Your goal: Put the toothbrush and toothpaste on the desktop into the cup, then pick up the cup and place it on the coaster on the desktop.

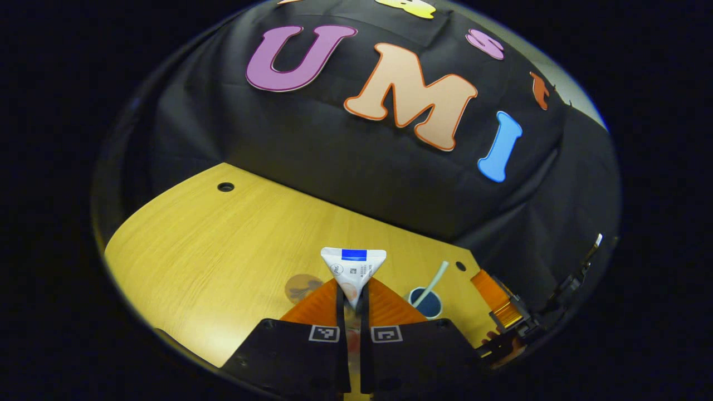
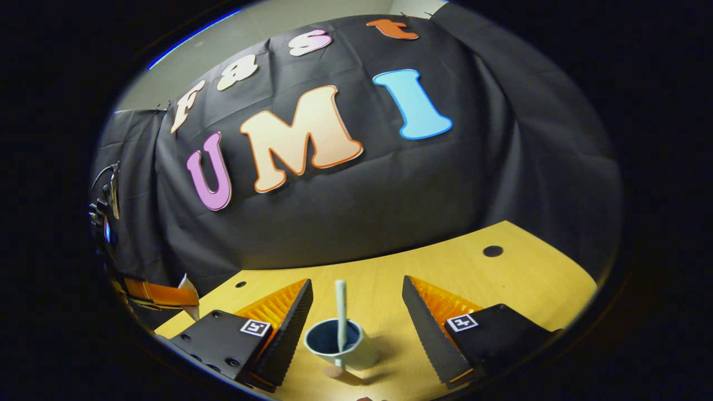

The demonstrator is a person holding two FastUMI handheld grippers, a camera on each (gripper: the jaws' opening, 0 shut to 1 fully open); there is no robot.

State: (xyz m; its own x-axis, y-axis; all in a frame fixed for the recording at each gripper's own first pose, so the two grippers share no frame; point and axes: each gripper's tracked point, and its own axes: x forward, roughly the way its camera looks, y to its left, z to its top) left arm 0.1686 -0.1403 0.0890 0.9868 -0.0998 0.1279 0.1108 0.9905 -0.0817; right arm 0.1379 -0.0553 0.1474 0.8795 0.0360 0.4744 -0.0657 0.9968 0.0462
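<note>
Toothbrush (image 2: pixel 340 314) already in cup (image 2: pixel 340 348); left hand-held gripper (image 1: pixel 353 303) clenched on toothpaste (image 1: pixel 353 267), not yet dropped in. Right hand-held gripper (image 2: pixel 356 312) released, straddling cup. Coaster (image 1: pixel 303 287) step left.

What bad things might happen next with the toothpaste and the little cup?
1. The left gripper pinches the toothpaste near one end, so it might swing or slip while carried.
2. The cup is small and already holds the toothbrush, so the tube could bump the brush or tip the cup.
3. The open right gripper straddles the cup; a nudge could knock it over.
</note>
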